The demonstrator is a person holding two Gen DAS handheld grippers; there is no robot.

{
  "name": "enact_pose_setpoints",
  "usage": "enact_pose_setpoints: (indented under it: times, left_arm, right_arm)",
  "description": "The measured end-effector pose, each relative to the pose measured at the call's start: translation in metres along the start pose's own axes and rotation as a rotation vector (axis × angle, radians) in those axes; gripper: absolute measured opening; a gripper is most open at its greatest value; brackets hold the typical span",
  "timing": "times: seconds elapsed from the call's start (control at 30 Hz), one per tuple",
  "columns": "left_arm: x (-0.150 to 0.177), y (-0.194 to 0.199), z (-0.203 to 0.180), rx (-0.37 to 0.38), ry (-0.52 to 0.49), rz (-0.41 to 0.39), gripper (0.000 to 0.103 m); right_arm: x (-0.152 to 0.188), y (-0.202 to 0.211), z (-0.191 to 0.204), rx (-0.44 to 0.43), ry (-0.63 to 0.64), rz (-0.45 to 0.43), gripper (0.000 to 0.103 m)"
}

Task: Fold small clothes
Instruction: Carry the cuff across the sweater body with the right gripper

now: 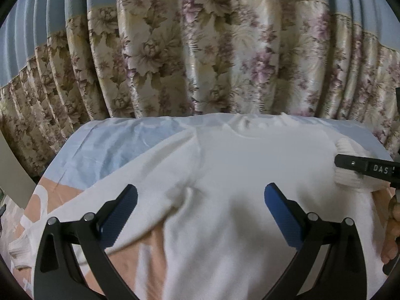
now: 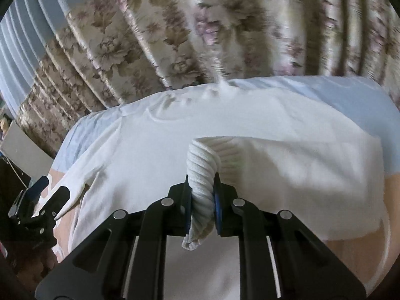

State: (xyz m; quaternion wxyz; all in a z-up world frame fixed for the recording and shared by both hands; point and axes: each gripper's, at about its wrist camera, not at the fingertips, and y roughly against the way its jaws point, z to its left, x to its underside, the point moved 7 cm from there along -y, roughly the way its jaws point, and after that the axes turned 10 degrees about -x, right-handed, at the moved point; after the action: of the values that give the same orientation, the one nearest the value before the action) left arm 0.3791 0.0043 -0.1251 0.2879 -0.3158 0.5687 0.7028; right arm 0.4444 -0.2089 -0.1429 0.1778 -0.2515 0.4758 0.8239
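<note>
A white sweater lies flat on the bed, neck toward the curtain; it also shows in the right wrist view. Its left sleeve stretches out to the lower left. My left gripper is open and empty, hovering over the sweater's chest. My right gripper is shut on the ribbed cuff of the right sleeve and holds it folded over the body. That gripper enters the left wrist view at the right edge. The left gripper shows at the left of the right wrist view.
The bed has a pale blue and peach sheet. A floral curtain hangs right behind the bed's far edge. A grey panel stands at the left. The person's hand is at the right edge.
</note>
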Motion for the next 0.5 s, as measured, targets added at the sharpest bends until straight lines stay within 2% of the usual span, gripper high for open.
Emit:
enact_pose_setpoints:
  times: [0.33,0.5]
  left_arm:
    - [-0.015,-0.058,0.037,-0.031,0.026,0.031,0.101]
    - [-0.014,-0.071,0.051,-0.043,0.040,0.044,0.101]
  right_arm:
    - [-0.019,-0.078,0.046,0.000,0.090,0.070,0.014]
    - [-0.021,-0.103,0.069,-0.031,0.113,0.088,0.014]
